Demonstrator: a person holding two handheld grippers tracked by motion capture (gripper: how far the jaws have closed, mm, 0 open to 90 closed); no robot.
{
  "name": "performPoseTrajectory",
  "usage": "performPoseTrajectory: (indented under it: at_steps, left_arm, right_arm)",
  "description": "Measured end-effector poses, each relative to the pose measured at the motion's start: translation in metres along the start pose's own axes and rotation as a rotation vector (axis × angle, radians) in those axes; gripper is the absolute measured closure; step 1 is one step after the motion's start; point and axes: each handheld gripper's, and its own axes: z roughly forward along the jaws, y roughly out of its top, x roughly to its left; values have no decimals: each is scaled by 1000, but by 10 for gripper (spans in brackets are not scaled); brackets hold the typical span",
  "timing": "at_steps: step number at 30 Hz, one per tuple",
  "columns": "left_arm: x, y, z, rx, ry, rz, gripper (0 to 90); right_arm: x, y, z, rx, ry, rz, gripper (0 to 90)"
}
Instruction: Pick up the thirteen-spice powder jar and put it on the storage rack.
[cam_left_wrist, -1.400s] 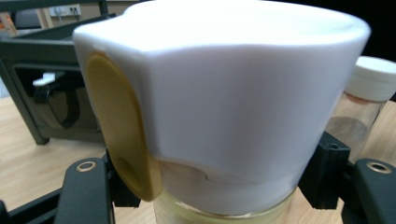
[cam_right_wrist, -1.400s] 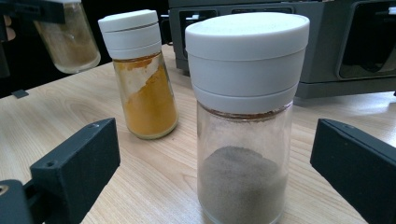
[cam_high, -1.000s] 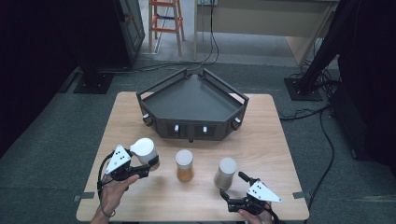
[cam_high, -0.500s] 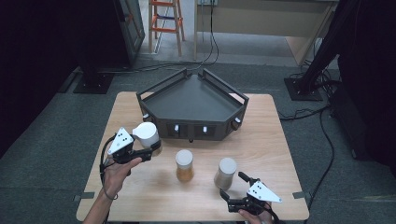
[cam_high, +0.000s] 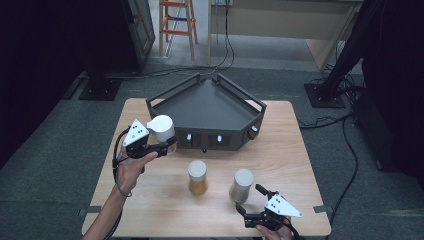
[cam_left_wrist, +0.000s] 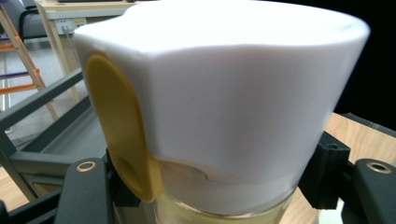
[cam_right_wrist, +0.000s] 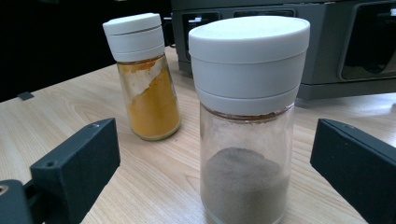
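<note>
Above the table's (cam_high: 150, 200) left side, my left claw (cam_high: 161, 145) is clamped on a white-capped jar (cam_high: 161, 129), lifted clear beside the grey tray (cam_high: 210, 107). Carrying is the step in hand; next I must, probably, bring it over the rim and lower it inside. My right claw (cam_high: 248, 200) rests wide open around the grey-powder jar (cam_high: 241, 184), not gripping, with the orange jar (cam_high: 197, 176) nearby.

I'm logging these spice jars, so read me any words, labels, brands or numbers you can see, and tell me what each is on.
No readable text.
Held jar: plain white cap with a yellow tab, no print.
Orange-powder jar: no label.
Grey-powder jar: no label.
Tray: small pale marks on its front, too small to read.
</note>
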Motion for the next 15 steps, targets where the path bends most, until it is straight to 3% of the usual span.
performPoseTrajectory:
  at_steps: [15]
  left_arm:
    - [6, 32, 29, 17, 57, 3, 304]
  right_arm:
    - [0, 0, 0, 2, 4, 2, 14]
